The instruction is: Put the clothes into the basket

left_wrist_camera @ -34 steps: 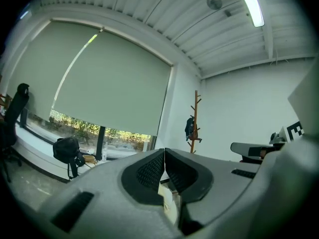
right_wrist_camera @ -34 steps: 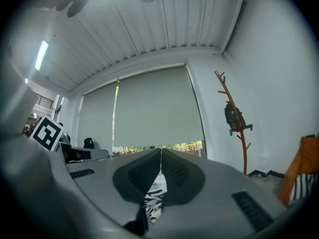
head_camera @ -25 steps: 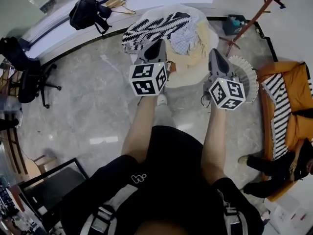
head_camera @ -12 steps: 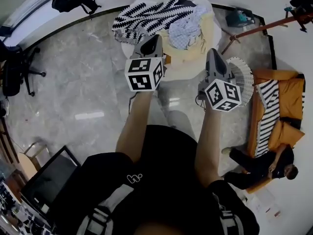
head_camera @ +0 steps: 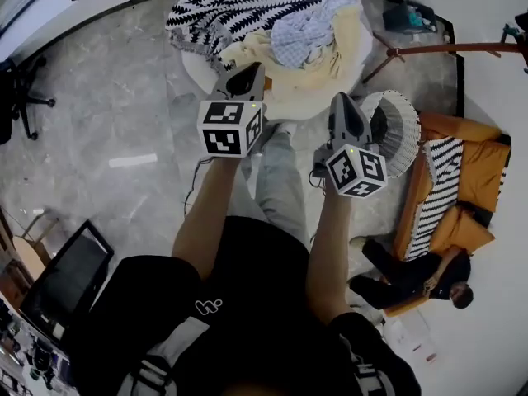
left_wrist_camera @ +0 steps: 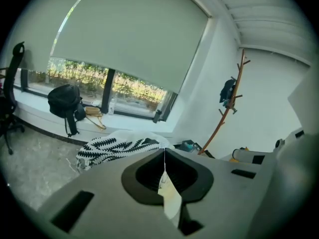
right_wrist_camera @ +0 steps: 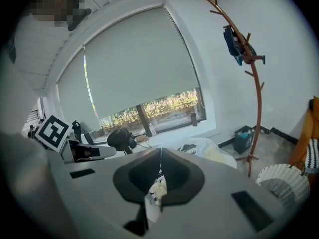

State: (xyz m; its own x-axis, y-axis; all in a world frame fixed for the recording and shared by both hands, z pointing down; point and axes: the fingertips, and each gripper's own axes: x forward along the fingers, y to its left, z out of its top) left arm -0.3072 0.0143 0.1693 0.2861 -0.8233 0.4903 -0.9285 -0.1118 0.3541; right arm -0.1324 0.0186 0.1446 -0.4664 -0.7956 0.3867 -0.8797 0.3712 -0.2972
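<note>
A heap of clothes lies on a round white table [head_camera: 202,73] at the top of the head view: a black-and-white zigzag garment [head_camera: 231,11], a pale blue checked piece [head_camera: 301,44] and cream fabric [head_camera: 318,85]. The white ribbed basket [head_camera: 396,130] stands on the floor to the table's right. My left gripper [head_camera: 247,77] is shut and empty, its tip over the near edge of the heap. My right gripper [head_camera: 345,106] is also shut and empty, between the table and the basket. The zigzag garment [left_wrist_camera: 117,146] shows beyond the closed left jaws, the basket [right_wrist_camera: 284,183] right of the right jaws.
A brown coat stand [head_camera: 445,49] rises behind the basket, with a teal box [head_camera: 408,19] by it. An orange sofa [head_camera: 474,180] with a striped cloth and a seated person [head_camera: 412,275] are at the right. A black backpack [left_wrist_camera: 65,101] sits on the window sill.
Both grippers have come down and forward toward the table and basket, staying shut. The head view has tilted, so the table now lies at the top edge.
</note>
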